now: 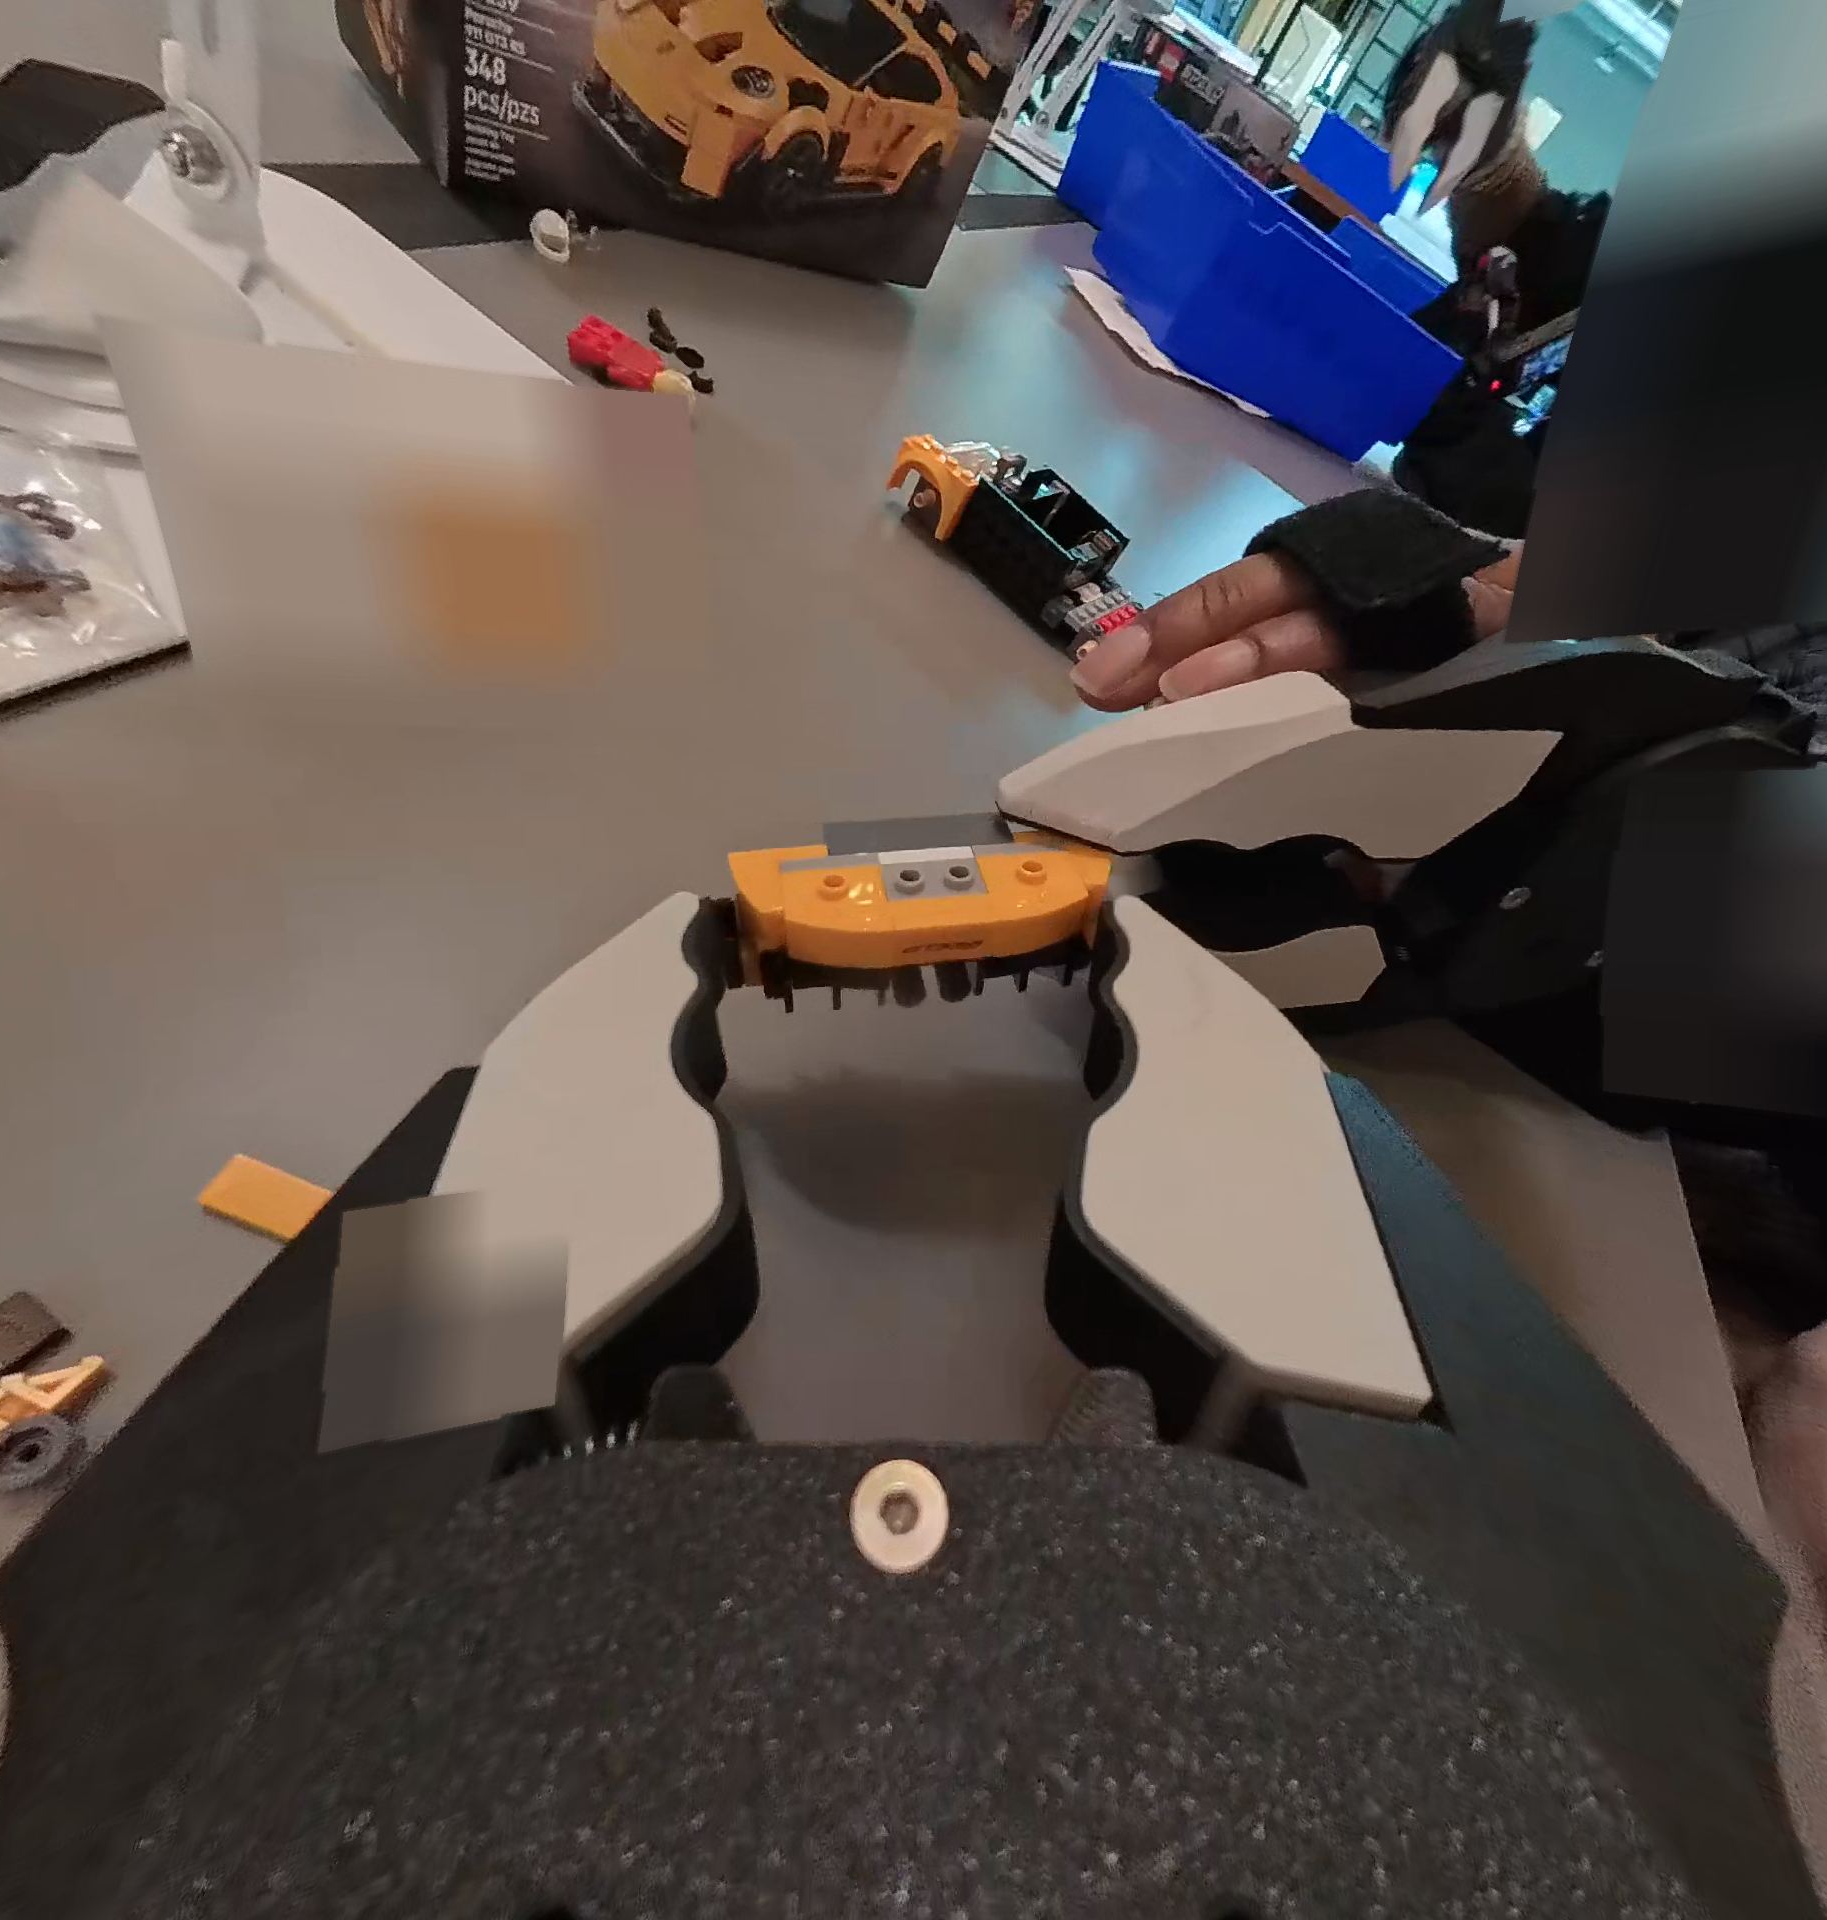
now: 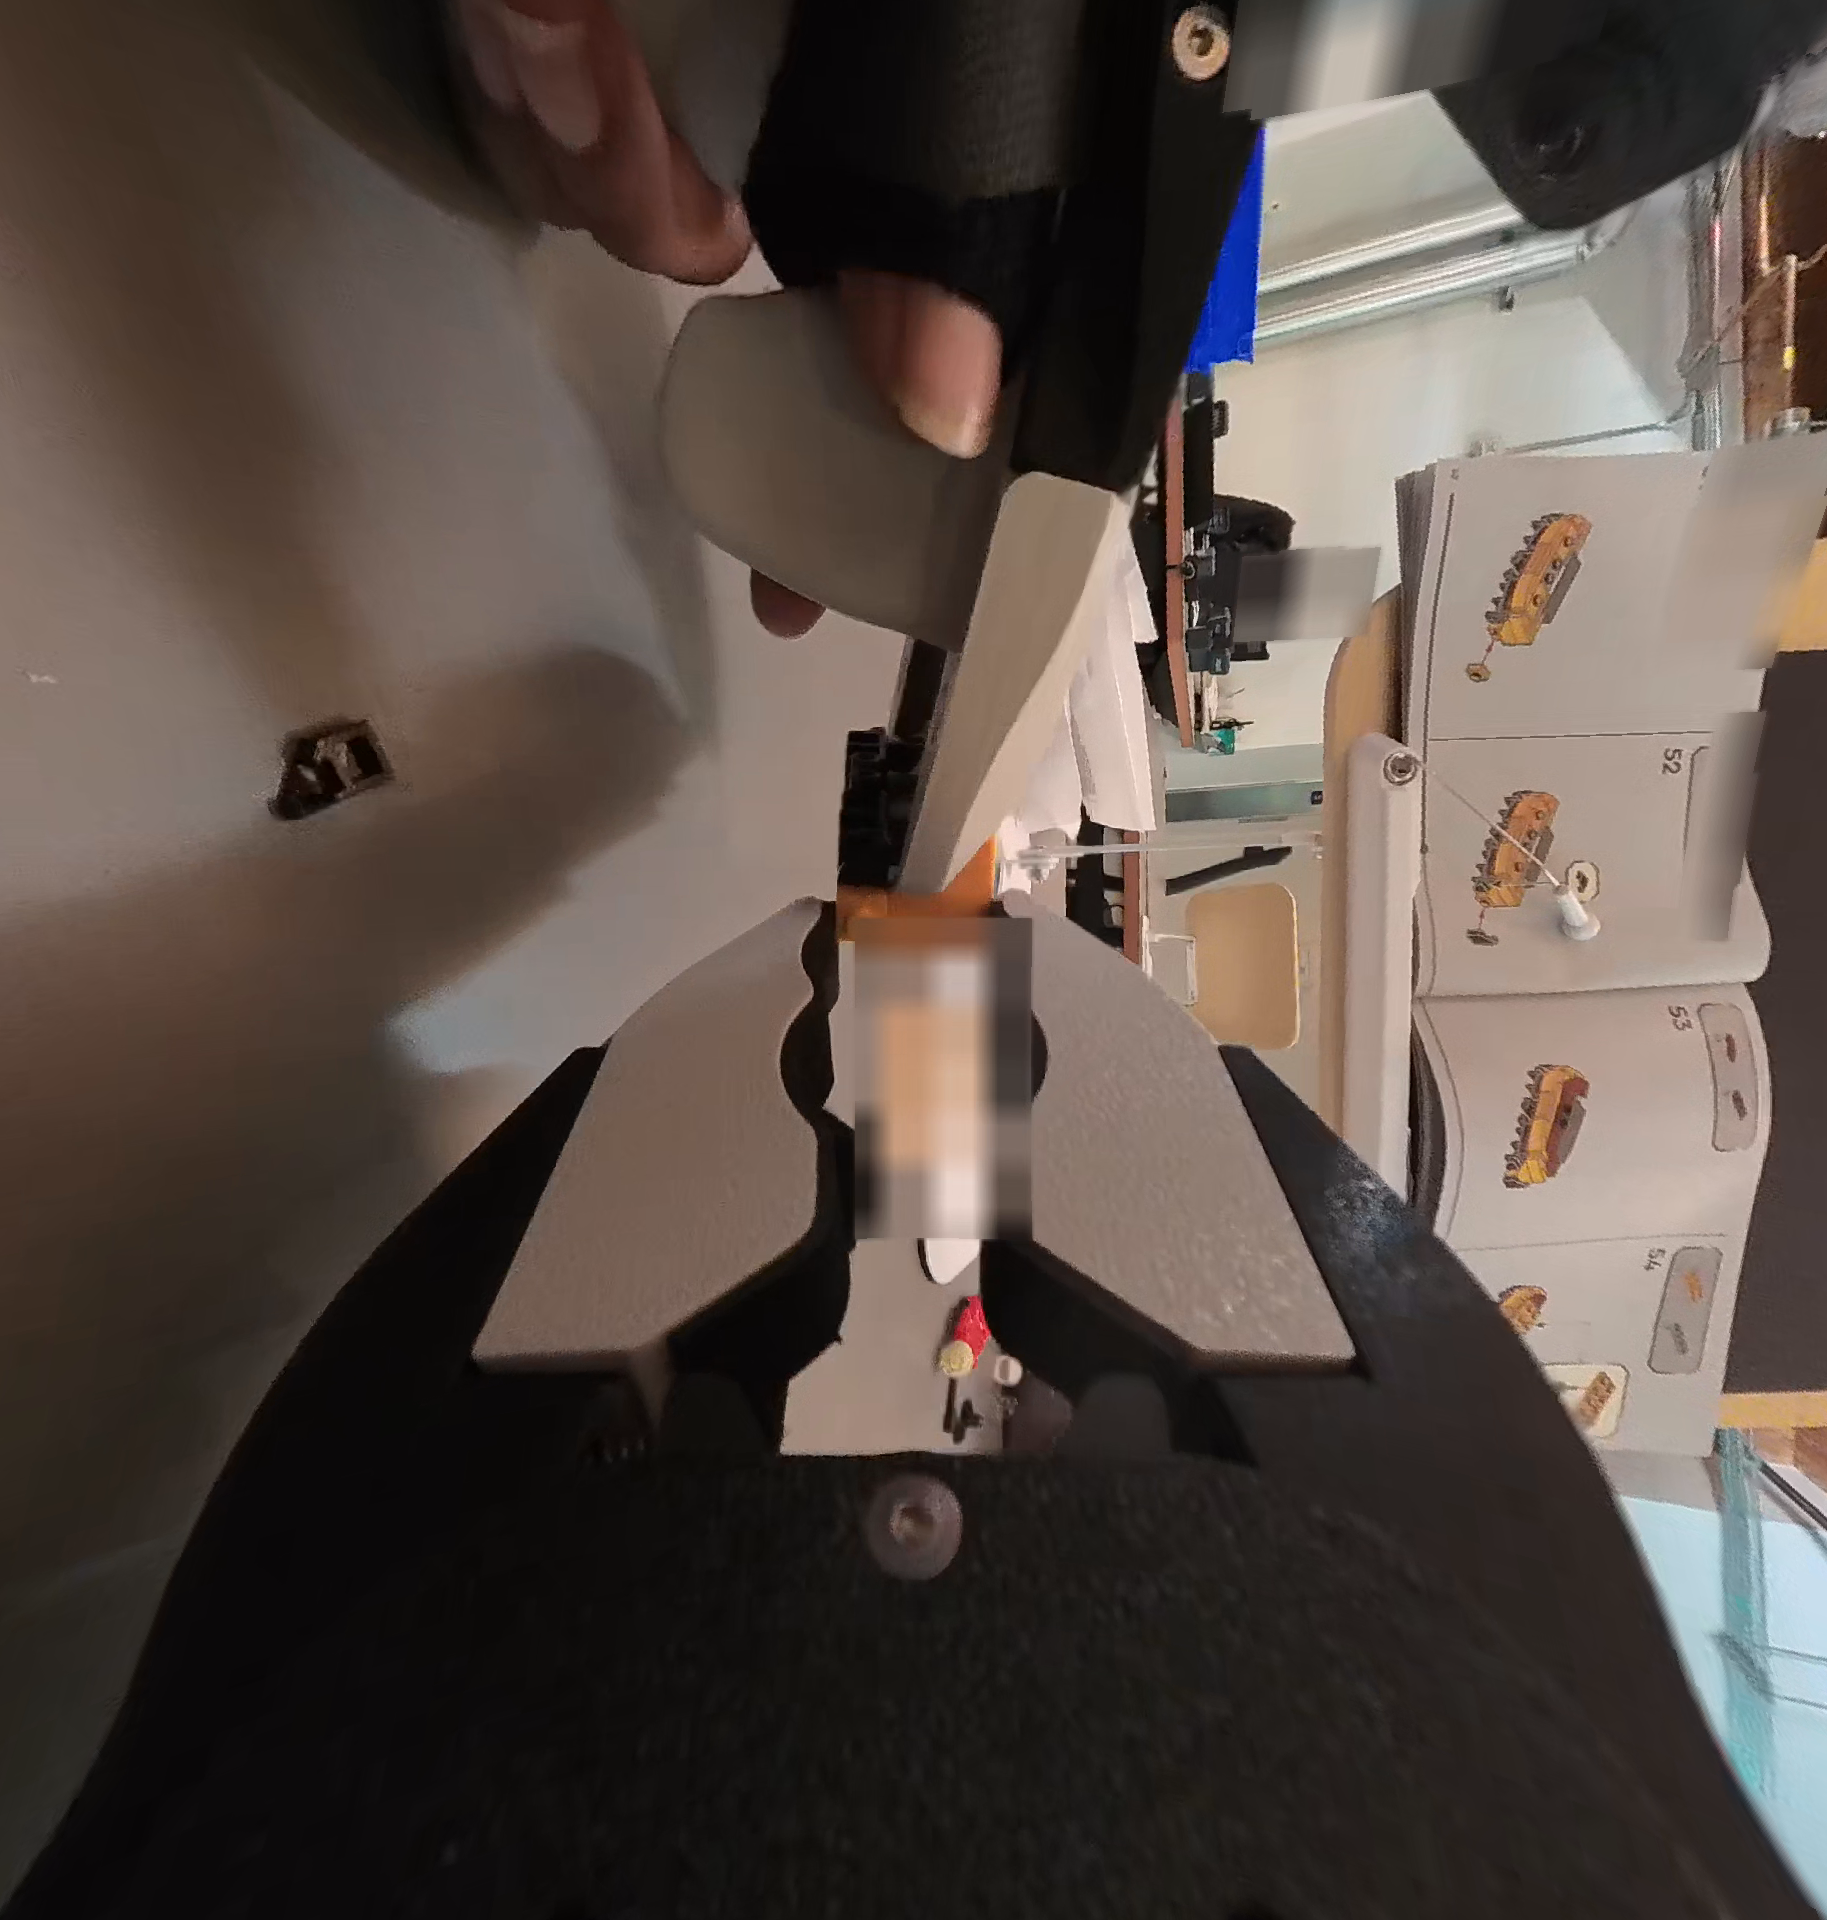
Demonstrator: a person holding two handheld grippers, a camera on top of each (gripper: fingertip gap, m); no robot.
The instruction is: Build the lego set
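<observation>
An orange Lego sub-assembly (image 1: 909, 914) with black teeth underneath and grey studs on top is held across the tips of my left gripper (image 1: 909, 925), a little above the grey table. A dark grey flat tile (image 1: 909, 831) lies along its far top edge. My right gripper (image 1: 1085, 847) comes in from the right and clamps the assembly's right end, its upper finger over the tile. In the right wrist view my right gripper (image 2: 919, 914) is shut on an orange end (image 2: 888, 899); a patch hides most of it. The left gripper's fingers (image 2: 1002, 675) show above it.
A black chassis with an orange fender (image 1: 1013, 530) lies further back, near a hand (image 1: 1200, 634). The set's box (image 1: 701, 114), red pieces (image 1: 613, 348), a parts bag (image 1: 26, 561) and a blue bin (image 1: 1252, 270) stand behind. An orange tile (image 1: 265, 1195) lies front left. An open instruction booklet (image 2: 1574, 862) stands beside. Less than 4 cm separates the two grippers' tips.
</observation>
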